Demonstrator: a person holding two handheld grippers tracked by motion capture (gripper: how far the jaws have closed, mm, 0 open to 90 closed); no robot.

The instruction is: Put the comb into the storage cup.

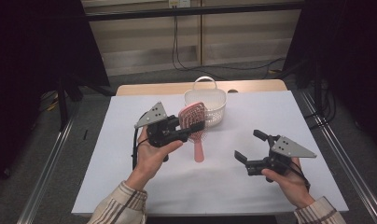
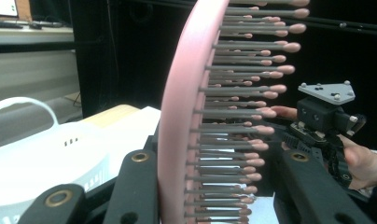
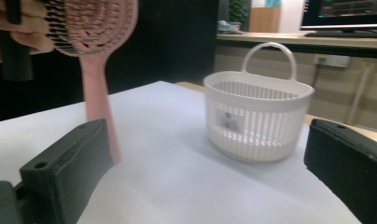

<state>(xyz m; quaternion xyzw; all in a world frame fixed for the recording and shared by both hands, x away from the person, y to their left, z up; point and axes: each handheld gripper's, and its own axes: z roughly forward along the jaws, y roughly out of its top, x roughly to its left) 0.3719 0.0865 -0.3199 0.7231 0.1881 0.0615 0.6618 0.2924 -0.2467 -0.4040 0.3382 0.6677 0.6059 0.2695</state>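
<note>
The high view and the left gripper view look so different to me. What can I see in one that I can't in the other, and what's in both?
High view alone: the whole white table, both of the person's hands, the left gripper from outside, and the hairbrush's handle hanging down.
Left gripper view alone: a close look at the pink hairbrush held edge-on between that gripper's jaws, each bristle tip distinct.
Both: the hairbrush, the white basket with its loop handle, and the right gripper, open and holding nothing.
</note>
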